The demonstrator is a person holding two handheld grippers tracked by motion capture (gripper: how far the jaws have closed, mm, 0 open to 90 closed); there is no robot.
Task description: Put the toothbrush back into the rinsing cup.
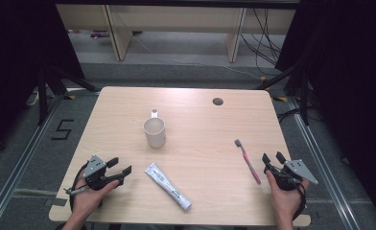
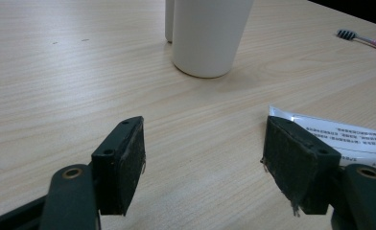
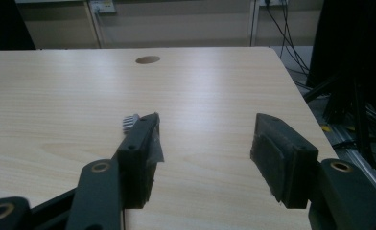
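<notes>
A white mug (image 1: 155, 132) stands upright near the middle of the wooden table (image 1: 200, 115), its handle toward the far side. A white toothpaste tube (image 1: 168, 186) lies slanted near the front edge. A pink toothbrush (image 1: 248, 161) with dark bristles lies at the right. My left gripper (image 1: 119, 166) rests at the front left, open, with nothing between its jaws; it points toward the mug (image 2: 207, 36) and has the tube (image 2: 339, 136) just right of it. My right gripper (image 1: 273, 156) sits at the front right, open and holding nothing, beside the toothbrush, whose bristles (image 3: 130, 121) peek past its left jaw.
A round cable hole (image 1: 217, 101) is in the table's far right part. Beyond the table are wooden furniture legs (image 1: 119, 33) and loose cables (image 1: 267, 43) on the floor. Dark stands flank both sides. A "5" mark (image 1: 63, 129) is taped on the floor at left.
</notes>
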